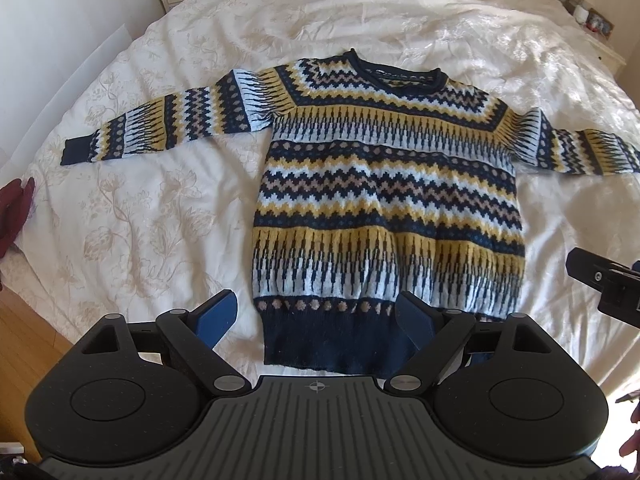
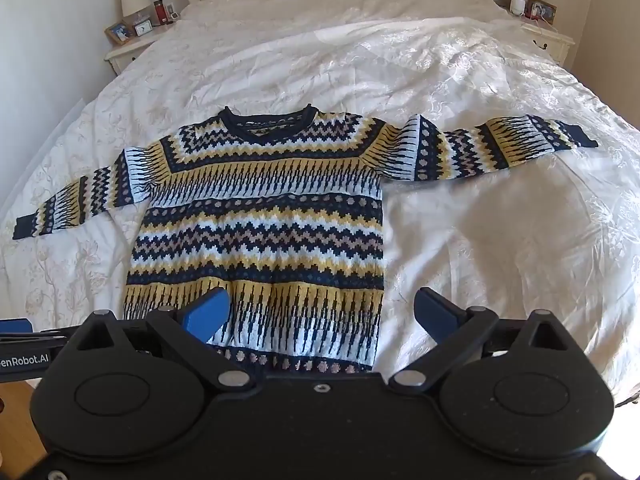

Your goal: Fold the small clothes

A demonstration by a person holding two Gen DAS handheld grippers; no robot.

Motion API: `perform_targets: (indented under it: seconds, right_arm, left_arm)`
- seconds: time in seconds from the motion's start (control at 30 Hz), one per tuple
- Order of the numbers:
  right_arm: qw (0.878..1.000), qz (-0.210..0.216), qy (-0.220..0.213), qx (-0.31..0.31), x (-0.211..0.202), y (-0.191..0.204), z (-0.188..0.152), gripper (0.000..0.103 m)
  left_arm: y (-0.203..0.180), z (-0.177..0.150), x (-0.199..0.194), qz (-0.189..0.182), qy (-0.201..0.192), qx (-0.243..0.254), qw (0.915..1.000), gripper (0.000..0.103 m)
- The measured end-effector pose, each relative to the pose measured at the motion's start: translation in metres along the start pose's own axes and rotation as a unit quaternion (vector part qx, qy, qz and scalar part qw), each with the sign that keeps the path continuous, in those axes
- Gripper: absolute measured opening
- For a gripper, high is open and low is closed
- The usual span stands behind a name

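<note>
1. A navy, yellow and white zigzag-patterned knitted sweater (image 1: 384, 184) lay flat, sleeves spread, on the cream floral-quilted bed (image 1: 152, 216).
2. The left claw (image 1: 316, 320) hovered spread wide above its hem, empty.
3. The right claw (image 2: 320, 312) likewise gaped, gripping nothing.

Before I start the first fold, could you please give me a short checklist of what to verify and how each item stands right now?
1. Sweater lies flat, front up, on the bed: ok.
2. Both sleeves spread out sideways, left sleeve and right sleeve: ok.
3. Left tool open and holding nothing, over the hem: ok.
4. Right tool open and holding nothing, above the sweater's lower right part: ok.
5. Nothing lying on the sweater: ok.
6. Back layer smooth underneath: cannot tell, hidden.
</note>
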State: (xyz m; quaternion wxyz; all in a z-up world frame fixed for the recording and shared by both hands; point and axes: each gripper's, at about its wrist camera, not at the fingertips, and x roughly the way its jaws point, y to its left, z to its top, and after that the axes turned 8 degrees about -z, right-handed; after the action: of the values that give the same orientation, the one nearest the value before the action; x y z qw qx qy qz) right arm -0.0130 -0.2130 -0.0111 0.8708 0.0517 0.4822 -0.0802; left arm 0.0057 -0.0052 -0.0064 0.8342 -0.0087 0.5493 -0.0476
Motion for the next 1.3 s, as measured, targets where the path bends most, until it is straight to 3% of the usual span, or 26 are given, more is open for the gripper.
perform_targets:
  seconds: [0.37, 1.03, 1.3]
  right_arm:
    - [1.0, -0.002, 0.006, 0.003, 0.004, 0.013, -0.008, 0.099]
    - [0.998, 0.002, 0.062, -0.001, 0.054, 0.028, 0.031, 0.099]
    - [1.0, -0.003, 0.025, 0.013, 0.067, 0.042, 0.06, 0.099]
  left_arm:
    - [-0.002, 0.007, 0.008, 0.001, 0.014, 0.0, 0.9999, 0.086]
    - [0.012, 0.047, 0.048, 0.008, 0.066, 0.001, 0.9978, 0.086]
    - [0.018, 0.084, 0.069, -0.007, 0.062, 0.027, 0.9977, 0.081]
